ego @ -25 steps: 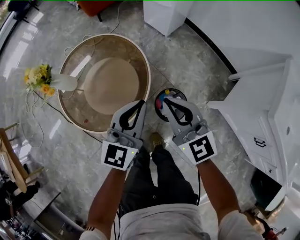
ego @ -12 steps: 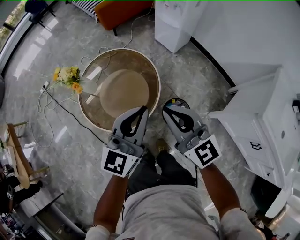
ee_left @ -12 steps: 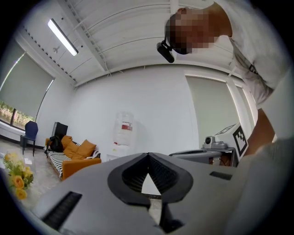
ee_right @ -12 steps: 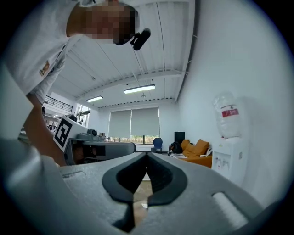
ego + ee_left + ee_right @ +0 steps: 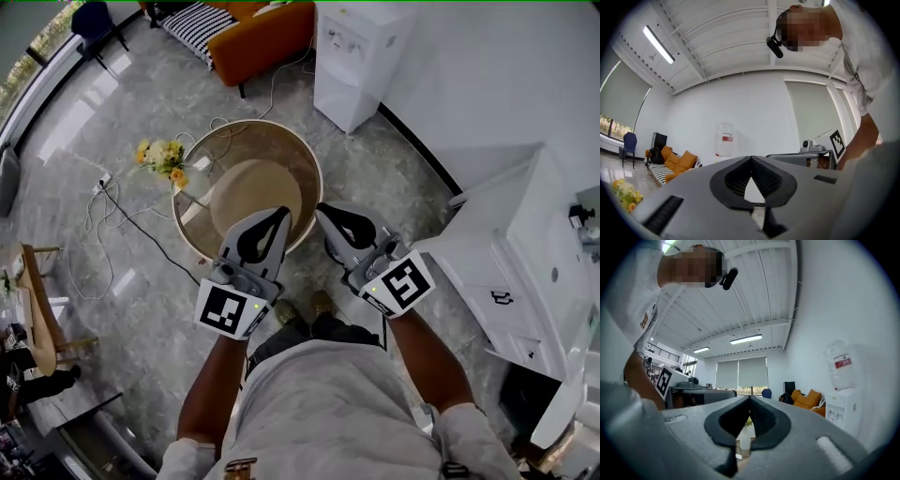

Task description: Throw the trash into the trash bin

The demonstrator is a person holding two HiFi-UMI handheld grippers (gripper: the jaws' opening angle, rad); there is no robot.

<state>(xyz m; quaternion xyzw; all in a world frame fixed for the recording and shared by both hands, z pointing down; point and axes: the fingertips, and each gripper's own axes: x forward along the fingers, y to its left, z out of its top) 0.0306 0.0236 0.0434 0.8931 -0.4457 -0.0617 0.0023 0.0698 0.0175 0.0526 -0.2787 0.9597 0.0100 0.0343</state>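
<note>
The person is standing on the marble floor [image 5: 131, 291], holding the left hand-held gripper [image 5: 282, 214] and the right hand-held gripper [image 5: 322, 209] out side by side. Both are sitting with jaws pressed together, tips touching, nothing between them. From above, the left one's tip is showing over the near edge of the round glass desk [image 5: 305, 155]. At the desk's left edge some yellow flowers [image 5: 161, 157] are leaning out. Beyond it a water dispenser [image 5: 352, 56] is standing by the wall. The trash bin is not showing clearly in any view, so I cannot tell where it is.
</note>
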